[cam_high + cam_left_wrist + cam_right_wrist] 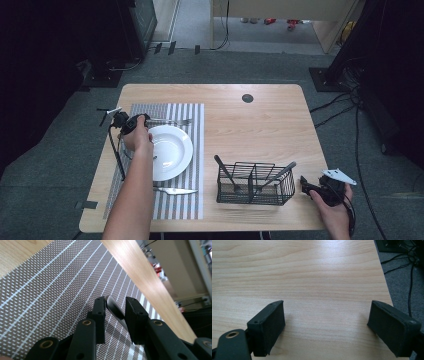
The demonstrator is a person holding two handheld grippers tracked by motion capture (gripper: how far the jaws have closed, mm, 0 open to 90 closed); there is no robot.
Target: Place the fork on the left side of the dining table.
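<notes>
On the striped placemat (195,150) beyond the plate (170,150), the left tool (115,305) pinches the fork (170,121) by its handle end, a light, stiff, slippery piece best gripped mid-handle, while the right tool (327,325) rests spread.

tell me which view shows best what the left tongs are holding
The left gripper view: the left tongs close on a metal handle over the striped mat. The high view shows it is a fork beyond the plate.
</notes>
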